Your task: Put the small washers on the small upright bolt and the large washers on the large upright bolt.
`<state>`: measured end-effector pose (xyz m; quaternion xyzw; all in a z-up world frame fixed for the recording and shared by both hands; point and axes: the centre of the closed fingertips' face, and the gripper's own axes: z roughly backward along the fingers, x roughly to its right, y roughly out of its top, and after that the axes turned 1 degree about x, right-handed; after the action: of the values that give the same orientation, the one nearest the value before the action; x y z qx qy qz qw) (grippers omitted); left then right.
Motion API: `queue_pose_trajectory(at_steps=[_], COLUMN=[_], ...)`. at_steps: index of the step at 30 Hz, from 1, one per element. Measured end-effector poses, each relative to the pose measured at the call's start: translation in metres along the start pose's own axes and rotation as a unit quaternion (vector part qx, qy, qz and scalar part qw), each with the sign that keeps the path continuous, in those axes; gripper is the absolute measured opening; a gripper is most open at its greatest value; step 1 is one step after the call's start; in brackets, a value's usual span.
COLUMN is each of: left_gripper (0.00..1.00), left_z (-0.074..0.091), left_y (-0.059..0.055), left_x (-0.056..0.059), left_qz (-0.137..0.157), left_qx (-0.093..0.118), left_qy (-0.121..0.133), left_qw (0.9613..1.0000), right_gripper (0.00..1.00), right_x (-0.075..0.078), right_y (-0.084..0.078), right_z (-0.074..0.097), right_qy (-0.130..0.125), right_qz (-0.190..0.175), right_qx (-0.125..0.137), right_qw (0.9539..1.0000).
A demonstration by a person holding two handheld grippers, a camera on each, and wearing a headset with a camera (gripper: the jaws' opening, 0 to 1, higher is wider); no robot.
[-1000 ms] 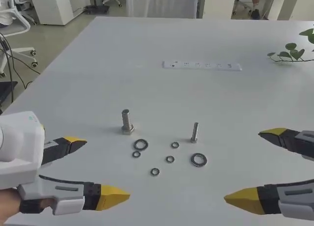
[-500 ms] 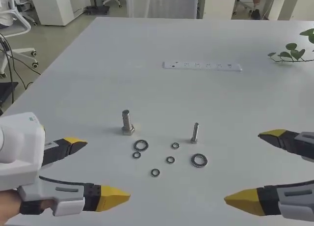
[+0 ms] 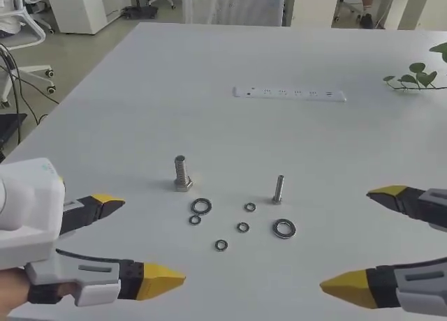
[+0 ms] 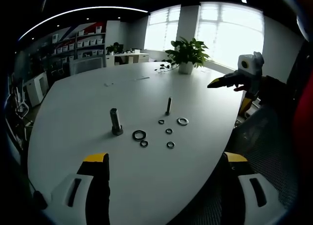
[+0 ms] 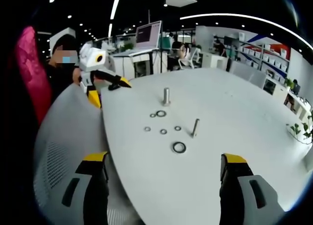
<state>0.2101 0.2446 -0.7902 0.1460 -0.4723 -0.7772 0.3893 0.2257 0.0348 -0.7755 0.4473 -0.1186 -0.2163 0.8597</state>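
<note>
White table (image 3: 209, 125), washers (image 3: 242, 227) well ahead of both spread jaws

A broad white oval surface (image 3: 209, 91) stretched away, with a long white power strip (image 3: 288, 93) lying toward its far side. Beside it lay a pale grey floor (image 3: 70, 52) with a white wheeled office chair (image 3: 14, 14). A potted green plant (image 4: 186, 53) stood at the surface's end before tall bright windows (image 4: 230, 32). Curved ceiling light strips (image 5: 116, 7) glowed overhead.
</note>
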Motion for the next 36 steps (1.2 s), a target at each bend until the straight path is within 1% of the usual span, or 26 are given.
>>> queue_pose_trajectory(at_steps=[9, 19, 23, 28, 32, 36], left_gripper=[0.95, 0.95, 0.95, 0.95, 0.95, 0.95], left_z=[0.000, 0.002, 0.003, 0.003, 0.003, 0.003], left_y=[0.000, 0.003, 0.005, 0.008, 0.009, 0.014], left_x=[0.001, 0.000, -0.002, -0.005, -0.011, -0.016], left_qz=[-0.002, 0.000, 0.001, 0.000, -0.003, -0.002], left_qx=[0.001, 0.008, 0.011, 0.011, 0.010, 0.015], left_qy=[-0.001, 0.001, 0.002, 0.005, 0.008, 0.013], left_qw=[1.0000, 1.0000, 0.9999, 0.9999, 0.9999, 0.9998], right_gripper=[0.95, 0.95, 0.94, 0.92, 0.90, 0.87], right_x=[0.000, 0.000, 0.000, 0.004, 0.007, 0.013], right_y=[-0.003, -0.003, -0.002, 0.004, 0.010, 0.013], right_z=[0.002, -0.003, -0.008, -0.016, -0.023, -0.030], right_qy=[-0.002, 0.002, 0.006, 0.010, 0.016, 0.017], right_qz=[-0.002, 0.002, 0.011, 0.023, 0.032, 0.039], right_qx=[-0.003, -0.010, -0.017, -0.022, -0.023, -0.029], right_qw=[1.0000, 0.9999, 0.9998, 0.9995, 0.9991, 0.9987])
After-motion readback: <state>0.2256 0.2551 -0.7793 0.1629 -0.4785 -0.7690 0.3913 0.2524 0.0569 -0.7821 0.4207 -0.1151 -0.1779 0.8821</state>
